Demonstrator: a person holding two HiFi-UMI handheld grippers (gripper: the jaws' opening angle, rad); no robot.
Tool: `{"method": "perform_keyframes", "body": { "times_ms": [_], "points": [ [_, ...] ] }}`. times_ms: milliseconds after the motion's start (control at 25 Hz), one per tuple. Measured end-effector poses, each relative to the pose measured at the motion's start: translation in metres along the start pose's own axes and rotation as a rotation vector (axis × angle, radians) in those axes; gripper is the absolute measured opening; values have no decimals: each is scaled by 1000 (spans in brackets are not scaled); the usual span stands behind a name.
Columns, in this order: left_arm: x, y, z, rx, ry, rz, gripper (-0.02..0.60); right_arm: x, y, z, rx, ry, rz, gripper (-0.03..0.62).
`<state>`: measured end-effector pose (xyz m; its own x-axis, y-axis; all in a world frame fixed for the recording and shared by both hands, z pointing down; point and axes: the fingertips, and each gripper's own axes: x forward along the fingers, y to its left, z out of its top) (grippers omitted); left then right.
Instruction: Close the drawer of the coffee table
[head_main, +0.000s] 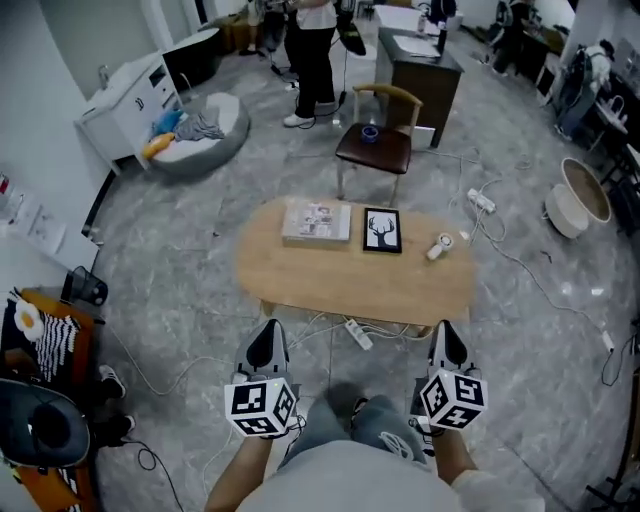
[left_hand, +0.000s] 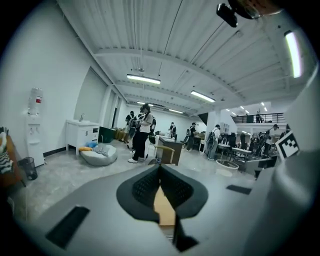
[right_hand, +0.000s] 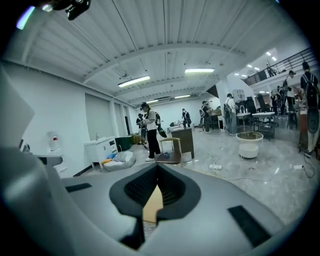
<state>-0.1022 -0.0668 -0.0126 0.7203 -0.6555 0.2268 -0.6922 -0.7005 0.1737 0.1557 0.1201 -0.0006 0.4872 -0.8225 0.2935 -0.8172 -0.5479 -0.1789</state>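
Note:
The oval wooden coffee table stands on the grey floor just ahead of me in the head view. No drawer front shows from this angle. My left gripper and right gripper are held up side by side in front of the table's near edge, apart from it. Both point toward the table, jaws pressed together with nothing between them. In the left gripper view the shut left gripper looks level across the room, a sliver of the tan table below it. The right gripper shows the same.
On the table lie a book, a black deer picture and a small white object. A wooden chair stands behind it. A power strip and cables lie on the floor. A person stands further back.

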Motion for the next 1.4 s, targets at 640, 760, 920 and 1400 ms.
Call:
{"method": "perform_keyframes", "body": {
  "times_ms": [640,760,920,1400],
  "points": [
    [18,-12,7,22,60,-19,-5,-41,-43,10,-7,-54,-185,0],
    [19,-11,7,25,68,-24,-5,-37,-35,16,-20,-55,-169,0],
    [19,-12,10,26,63,-19,-5,-32,-26,26,-42,-71,-133,0],
    [13,1,1,-44,68,12,-5,-31,-13,26,-26,-76,-117,0]
  ]
}}
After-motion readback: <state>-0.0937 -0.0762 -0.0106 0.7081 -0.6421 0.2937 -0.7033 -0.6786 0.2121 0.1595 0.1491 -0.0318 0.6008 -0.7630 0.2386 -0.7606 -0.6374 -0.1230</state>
